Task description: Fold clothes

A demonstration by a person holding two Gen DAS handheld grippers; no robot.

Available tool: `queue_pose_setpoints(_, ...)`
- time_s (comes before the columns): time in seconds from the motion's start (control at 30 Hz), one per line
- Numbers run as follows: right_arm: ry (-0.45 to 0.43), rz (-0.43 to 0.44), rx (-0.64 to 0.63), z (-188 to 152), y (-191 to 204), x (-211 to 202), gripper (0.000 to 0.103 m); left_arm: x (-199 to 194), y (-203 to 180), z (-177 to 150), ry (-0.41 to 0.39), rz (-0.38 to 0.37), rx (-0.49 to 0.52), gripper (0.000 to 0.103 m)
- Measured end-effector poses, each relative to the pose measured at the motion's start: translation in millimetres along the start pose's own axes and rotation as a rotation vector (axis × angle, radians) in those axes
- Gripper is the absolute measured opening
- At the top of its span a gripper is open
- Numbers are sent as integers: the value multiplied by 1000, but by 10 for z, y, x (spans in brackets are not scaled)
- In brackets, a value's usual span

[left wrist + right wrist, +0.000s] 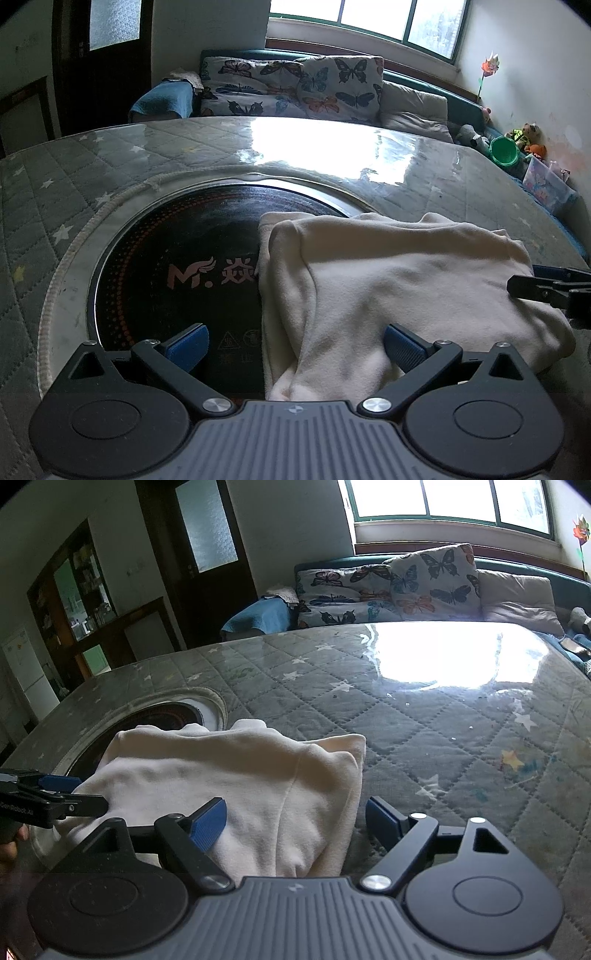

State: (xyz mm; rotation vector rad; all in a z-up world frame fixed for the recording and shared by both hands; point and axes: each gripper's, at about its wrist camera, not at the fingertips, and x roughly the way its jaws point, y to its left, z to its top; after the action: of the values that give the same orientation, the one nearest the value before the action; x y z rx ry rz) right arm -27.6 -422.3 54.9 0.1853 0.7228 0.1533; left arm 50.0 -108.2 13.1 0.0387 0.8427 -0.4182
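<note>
A cream fleece garment (388, 280) lies folded on the quilted table, its left part over the round black hotplate (177, 258). My left gripper (295, 347) stands open, and the garment's near left corner lies between its blue pads (188, 347). In the right wrist view the same garment (240, 775) fills the centre. My right gripper (295, 823) is open too, straddling the garment's near right edge. Each gripper shows in the other's view: the right gripper (524, 280) at the garment's right side, the left gripper (74, 794) at its left side.
The table (424, 738) carries a grey star-patterned quilt under glossy clear plastic. Behind it stands a sofa with butterfly cushions (295, 86) below a window. Toys and a green bucket (504, 149) sit at the far right. A dark door (199, 554) and cabinet stand at the left.
</note>
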Motion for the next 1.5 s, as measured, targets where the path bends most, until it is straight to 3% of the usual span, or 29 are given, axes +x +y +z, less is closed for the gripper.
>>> queue_pose_setpoints(1.33,-14,16,29,-82,-93,-128,85,-19,5,-2,5,17,-11,103)
queue_pose_setpoints(1.5,-9,40,48,-70,-116,-101,74,-12,2,7,10,13,-6,103)
